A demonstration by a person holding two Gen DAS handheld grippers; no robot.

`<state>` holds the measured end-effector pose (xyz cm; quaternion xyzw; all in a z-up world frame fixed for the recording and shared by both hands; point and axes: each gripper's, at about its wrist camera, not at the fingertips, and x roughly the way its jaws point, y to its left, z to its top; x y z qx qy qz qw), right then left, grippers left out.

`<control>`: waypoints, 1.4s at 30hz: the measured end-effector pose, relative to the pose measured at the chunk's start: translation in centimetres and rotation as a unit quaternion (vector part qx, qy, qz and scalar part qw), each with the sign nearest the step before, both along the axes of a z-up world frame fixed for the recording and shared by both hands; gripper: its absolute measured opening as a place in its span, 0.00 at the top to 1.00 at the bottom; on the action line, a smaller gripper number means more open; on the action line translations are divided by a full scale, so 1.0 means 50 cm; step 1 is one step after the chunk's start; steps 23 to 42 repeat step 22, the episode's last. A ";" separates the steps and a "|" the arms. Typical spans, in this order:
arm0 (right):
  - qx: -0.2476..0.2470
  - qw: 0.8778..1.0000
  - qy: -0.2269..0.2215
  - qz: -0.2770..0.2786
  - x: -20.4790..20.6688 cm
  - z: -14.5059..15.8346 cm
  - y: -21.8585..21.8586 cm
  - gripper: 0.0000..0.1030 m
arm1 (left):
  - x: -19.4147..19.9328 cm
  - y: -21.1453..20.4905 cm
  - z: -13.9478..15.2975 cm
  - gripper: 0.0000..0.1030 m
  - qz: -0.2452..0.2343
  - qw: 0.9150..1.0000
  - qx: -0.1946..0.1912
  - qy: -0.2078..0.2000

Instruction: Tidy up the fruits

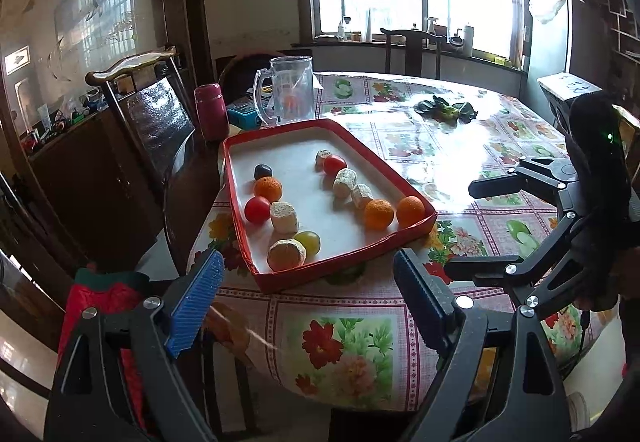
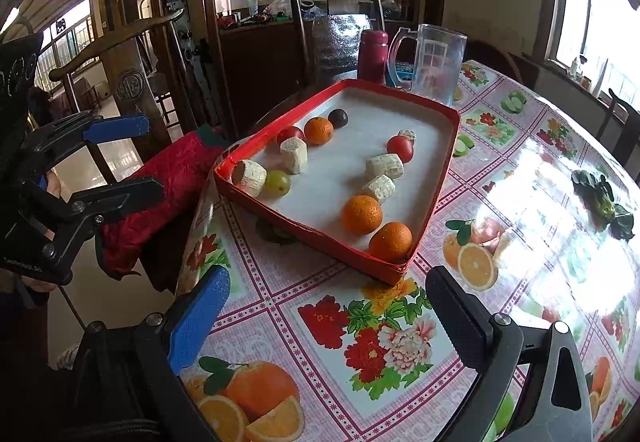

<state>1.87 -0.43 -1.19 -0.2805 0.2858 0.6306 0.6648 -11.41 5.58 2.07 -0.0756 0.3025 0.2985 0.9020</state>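
A red-rimmed tray [image 1: 240,201] [image 2: 436,185] sits on the floral tablecloth with fruit in two rows. It holds oranges [image 1: 378,213] [image 2: 362,214], red tomatoes [image 1: 257,209] [image 2: 400,148], a green grape-like fruit [image 1: 309,242] [image 2: 277,182], a dark plum [image 1: 263,171] [image 2: 338,118] and several pale cut chunks [image 1: 284,217] [image 2: 384,166]. My left gripper [image 1: 308,306] is open and empty, just short of the tray's near edge. My right gripper [image 2: 328,326] is open and empty, in front of the tray's near corner; it also shows in the left wrist view [image 1: 476,226].
A clear plastic pitcher [image 1: 288,89] [image 2: 434,61] and a maroon flask [image 1: 211,111] [image 2: 373,55] stand behind the tray. Dark green leaves [image 1: 446,109] [image 2: 602,197] lie on the table. Wooden chairs [image 1: 140,109] stand at the left edge, one with a red cushion [image 2: 172,177].
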 end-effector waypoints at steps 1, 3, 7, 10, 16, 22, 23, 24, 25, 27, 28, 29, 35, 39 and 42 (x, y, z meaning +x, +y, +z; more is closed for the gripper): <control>-0.001 1.000 -0.002 0.000 -0.002 -0.001 0.004 0.03 | -0.001 0.002 -0.002 0.15 0.001 1.000 -0.001 0.001; -0.003 1.000 -0.007 0.002 -0.008 -0.003 0.009 0.03 | -0.001 0.005 -0.006 0.15 0.001 1.000 -0.004 0.003; -0.003 1.000 -0.010 0.007 -0.016 -0.004 0.017 0.03 | -0.005 0.006 -0.010 0.15 0.004 1.000 -0.007 0.004; -0.001 1.000 -0.010 0.005 -0.018 -0.002 0.021 0.03 | -0.008 0.005 -0.009 0.15 0.007 1.000 -0.005 0.005; 0.003 1.000 -0.005 -0.007 -0.010 0.002 0.021 0.03 | -0.006 0.005 -0.007 0.15 0.005 1.000 -0.008 0.004; 0.001 0.998 -0.027 -0.053 0.000 0.009 0.001 0.03 | 0.007 -0.003 0.005 0.15 0.000 1.000 -0.007 0.001; 0.001 0.998 -0.027 -0.053 0.000 0.009 0.001 0.03 | 0.007 -0.003 0.005 0.15 0.000 1.000 -0.007 0.001; 0.001 0.998 -0.027 -0.053 0.000 0.009 0.001 0.03 | 0.007 -0.003 0.005 0.15 0.000 1.000 -0.007 0.001; 0.001 0.998 -0.027 -0.053 0.000 0.009 0.001 0.03 | 0.007 -0.003 0.005 0.15 0.000 1.000 -0.007 0.001; 0.001 0.998 -0.027 -0.053 0.000 0.009 0.001 0.03 | 0.007 -0.003 0.005 0.15 0.000 1.000 -0.007 0.001; 0.001 0.998 -0.027 -0.053 0.000 0.009 0.001 0.03 | 0.007 -0.003 0.005 0.15 0.000 1.000 -0.007 0.001; 0.001 0.998 -0.027 -0.053 0.000 0.009 0.001 0.03 | 0.007 -0.003 0.005 0.15 0.000 1.000 -0.007 0.001; 0.001 0.998 -0.027 -0.053 0.000 0.009 0.001 0.03 | 0.007 -0.003 0.005 0.15 0.000 1.000 -0.007 0.001; 0.001 0.998 -0.027 -0.053 0.000 0.009 0.001 0.03 | 0.007 -0.003 0.005 0.15 0.000 1.000 -0.007 0.001; 0.001 0.998 -0.027 -0.053 0.000 0.009 0.001 0.03 | 0.007 -0.003 0.005 0.15 0.000 1.000 -0.007 0.001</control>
